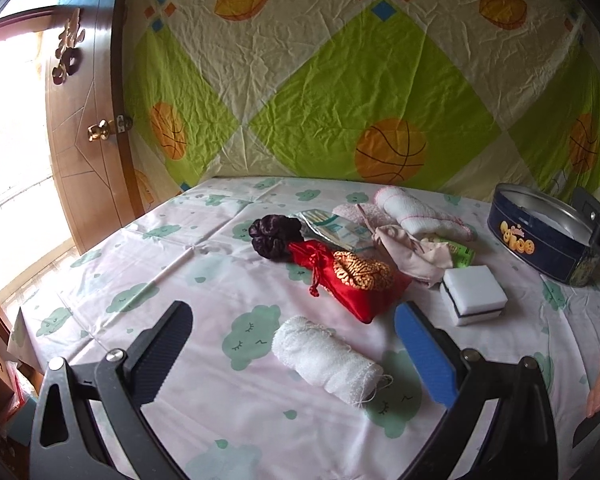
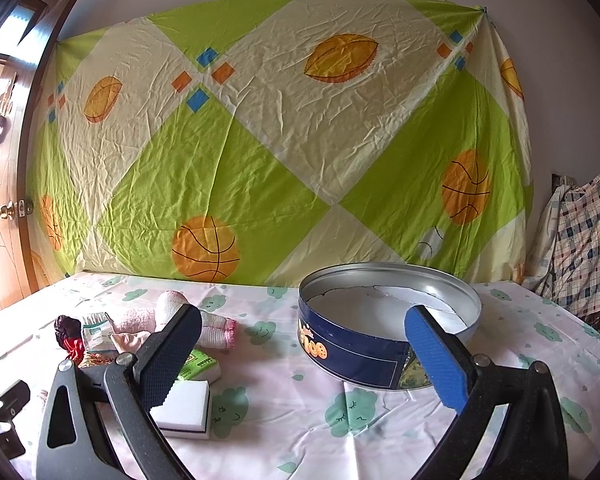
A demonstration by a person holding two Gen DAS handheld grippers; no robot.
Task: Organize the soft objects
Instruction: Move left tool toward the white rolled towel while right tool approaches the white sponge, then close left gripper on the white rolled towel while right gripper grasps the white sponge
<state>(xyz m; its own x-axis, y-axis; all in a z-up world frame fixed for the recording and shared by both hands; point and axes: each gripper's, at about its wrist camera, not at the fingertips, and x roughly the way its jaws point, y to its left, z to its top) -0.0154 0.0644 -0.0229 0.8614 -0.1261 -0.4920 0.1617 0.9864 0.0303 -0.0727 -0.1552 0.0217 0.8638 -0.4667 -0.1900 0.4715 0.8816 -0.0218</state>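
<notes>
My left gripper [image 1: 296, 340] is open and empty, its fingers either side of a rolled white gauze cloth [image 1: 326, 360] on the table. Beyond it lie a red satin pouch [image 1: 348, 280], a dark purple scrunchie [image 1: 274, 236], a pink cloth [image 1: 416, 252], a rolled white towel with pink edging [image 1: 420, 212], a tissue packet [image 1: 336, 228] and a white sponge [image 1: 474, 294]. My right gripper [image 2: 300, 344] is open and empty, just in front of a round blue tin [image 2: 380, 344] with an open top. The sponge [image 2: 188, 408] sits by its left finger.
The table carries a pink cloth with green clouds [image 1: 180, 272]. A green and cream sheet [image 2: 260, 140] hangs on the wall behind. A wooden door [image 1: 88, 128] stands at the left. Checked fabric [image 2: 588, 240] hangs at the far right. A green packet [image 2: 200, 364] lies near the sponge.
</notes>
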